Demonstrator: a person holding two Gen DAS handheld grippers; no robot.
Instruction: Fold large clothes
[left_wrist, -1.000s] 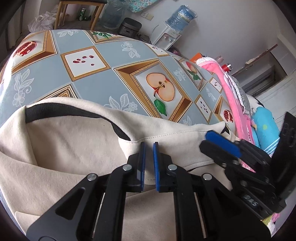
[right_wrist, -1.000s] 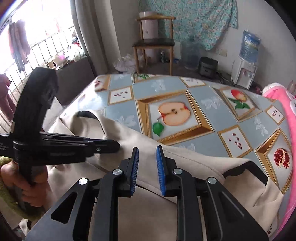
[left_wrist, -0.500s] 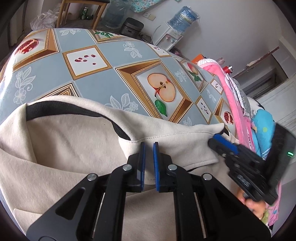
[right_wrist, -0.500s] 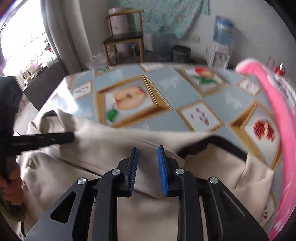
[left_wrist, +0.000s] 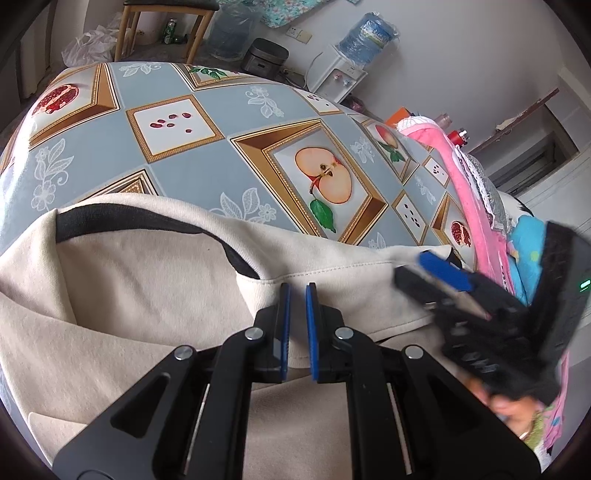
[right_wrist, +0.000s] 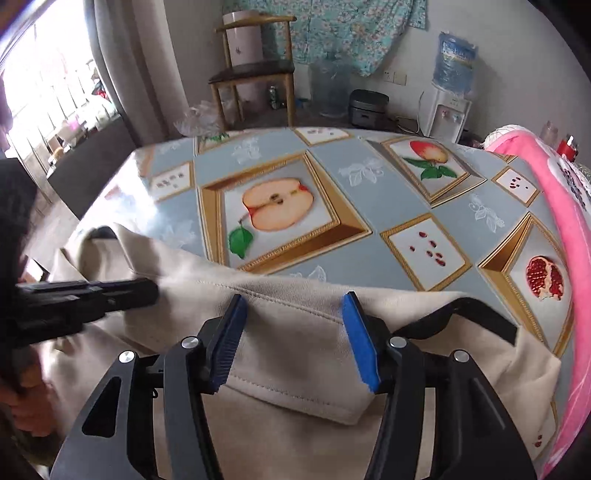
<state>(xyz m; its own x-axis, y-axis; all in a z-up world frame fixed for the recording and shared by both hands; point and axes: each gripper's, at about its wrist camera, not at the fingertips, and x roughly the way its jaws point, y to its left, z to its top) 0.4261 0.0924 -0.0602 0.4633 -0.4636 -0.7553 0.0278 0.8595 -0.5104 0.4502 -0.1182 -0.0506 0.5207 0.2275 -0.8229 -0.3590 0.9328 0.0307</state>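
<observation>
A: Where does the garment lie, and what is it made of?

B: The beige garment (left_wrist: 155, 295) fills the lower half of both views. It is a soft, matte knit with a stitched hem running across its folded upper edge and a black ribbed band (left_wrist: 122, 221) curving along one opening at centre left of the left wrist view. It lies on the table (left_wrist: 229, 158), near the edge closest to the cameras.

A: What is the state of the left gripper?

B: The left gripper (left_wrist: 297, 314), at lower centre of its view, has its blue pads almost together, with the folded hem of the garment pinched in the narrow slot between them.

A: And the right gripper?

B: The right gripper (right_wrist: 293, 339) has just been opening. Its jaws stand well apart, at lower centre of its view. The hem passes between the ribbed blue pads (right_wrist: 360, 341), but neither pad presses on the cloth.

A: What is the surface under the garment?

B: A glossy tablecloth, grey-blue, printed with gold-framed diamonds showing a halved apple (right_wrist: 277, 208), a pomegranate (right_wrist: 545, 278) and seeds.

A: What lies beyond?

B: A pink padded rim (right_wrist: 565, 221) curves down the right edge. A wooden chair (right_wrist: 255, 70) and a water dispenser (right_wrist: 452, 81) stand along the top of the frame.
</observation>
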